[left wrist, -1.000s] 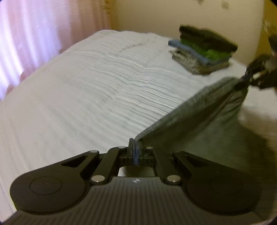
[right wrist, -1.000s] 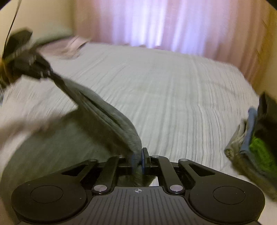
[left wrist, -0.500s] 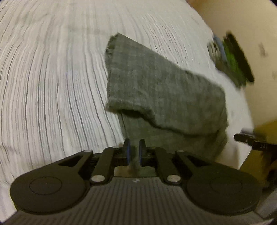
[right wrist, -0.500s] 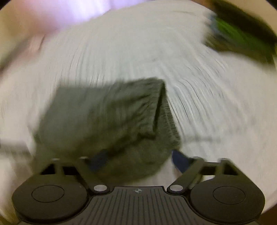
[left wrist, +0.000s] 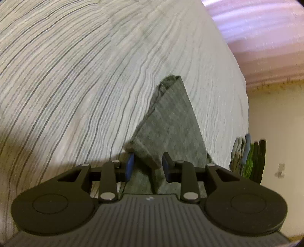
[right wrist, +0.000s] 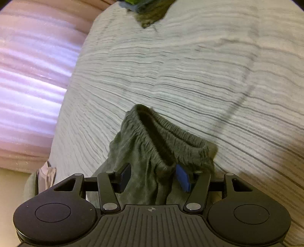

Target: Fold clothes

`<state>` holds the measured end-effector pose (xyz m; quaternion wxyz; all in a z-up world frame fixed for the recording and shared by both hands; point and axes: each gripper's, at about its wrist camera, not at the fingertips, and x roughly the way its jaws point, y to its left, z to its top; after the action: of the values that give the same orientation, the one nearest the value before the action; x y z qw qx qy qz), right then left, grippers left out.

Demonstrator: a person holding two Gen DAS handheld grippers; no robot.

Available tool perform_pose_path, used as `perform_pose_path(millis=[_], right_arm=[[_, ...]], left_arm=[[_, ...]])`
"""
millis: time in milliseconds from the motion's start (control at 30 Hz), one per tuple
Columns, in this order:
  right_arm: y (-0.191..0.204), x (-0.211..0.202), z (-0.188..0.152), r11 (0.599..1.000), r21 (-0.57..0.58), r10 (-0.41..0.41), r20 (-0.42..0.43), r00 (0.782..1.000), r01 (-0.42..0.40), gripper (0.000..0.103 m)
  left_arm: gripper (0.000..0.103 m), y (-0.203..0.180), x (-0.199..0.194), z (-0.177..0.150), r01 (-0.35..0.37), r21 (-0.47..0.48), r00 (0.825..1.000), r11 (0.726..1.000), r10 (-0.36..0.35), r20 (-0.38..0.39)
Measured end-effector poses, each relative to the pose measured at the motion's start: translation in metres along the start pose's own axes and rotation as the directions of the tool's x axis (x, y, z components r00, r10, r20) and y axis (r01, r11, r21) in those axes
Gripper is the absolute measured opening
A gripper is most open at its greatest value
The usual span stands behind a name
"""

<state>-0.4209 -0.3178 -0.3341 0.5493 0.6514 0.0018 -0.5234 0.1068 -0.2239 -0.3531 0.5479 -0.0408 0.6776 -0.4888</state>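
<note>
A grey garment lies folded on the striped bed sheet. In the left wrist view my left gripper is open, its blue pads on either side of a folded edge of the garment. In the right wrist view the garment's elastic waistband gapes open on the sheet. My right gripper is open, its pads either side of a bunched part of the cloth near the waistband. Neither gripper clamps the cloth.
A stack of folded clothes in grey, blue, green and dark colours sits at the bed's far edge by the wall, also in the right wrist view. Pink curtains hang beside the bed. A pale cloth lies at the bed's edge.
One second ago both grippers were shut on the garment and held it stretched in the air. It now lies folded on the bed and both grippers have opened.
</note>
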Motion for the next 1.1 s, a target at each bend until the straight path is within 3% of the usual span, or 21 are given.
perform_pose_path(millis=[67,100,200,433,700,867,1100], right_arm=[[-0.008,0.004,0.003,1.000,0.025,0.009,-0.017,1.000,-0.008,0.052],[-0.010,0.005,0.005,0.999,0.035,0.011,-0.028,1.000,-0.010,0.037],[-0.014,0.004,0.012,0.998,0.063,0.011,-0.037,0.999,-0.009,0.010],[-0.013,-0.026,0.030,1.000,0.022,0.003,-0.032,0.999,-0.003,0.007],[-0.003,-0.056,0.037,0.997,-0.077,-0.022,-0.031,0.999,0.019,0.007],[-0.012,-0.051,0.040,0.992,-0.101,-0.082,-0.047,0.995,0.077,0.005],[-0.016,-0.057,0.037,0.981,-0.152,-0.128,-0.042,0.991,0.120,0.001]], left_arm=[[0.017,0.003,0.005,0.002,0.008,-0.015,1.000,1.000,-0.008,0.004],[0.005,0.002,0.005,0.002,0.010,-0.010,1.000,1.000,-0.010,0.010],[0.002,-0.001,0.000,0.003,0.011,0.022,0.999,1.000,-0.012,0.037],[0.002,-0.019,-0.023,-0.002,0.005,0.177,0.999,0.984,-0.012,0.039],[0.001,-0.022,-0.053,-0.042,-0.027,0.268,0.999,0.963,0.021,0.024],[0.002,-0.022,-0.061,-0.080,-0.100,0.394,0.994,0.913,0.108,0.002],[0.002,-0.016,-0.054,-0.108,-0.140,0.496,0.985,0.857,0.170,-0.017]])
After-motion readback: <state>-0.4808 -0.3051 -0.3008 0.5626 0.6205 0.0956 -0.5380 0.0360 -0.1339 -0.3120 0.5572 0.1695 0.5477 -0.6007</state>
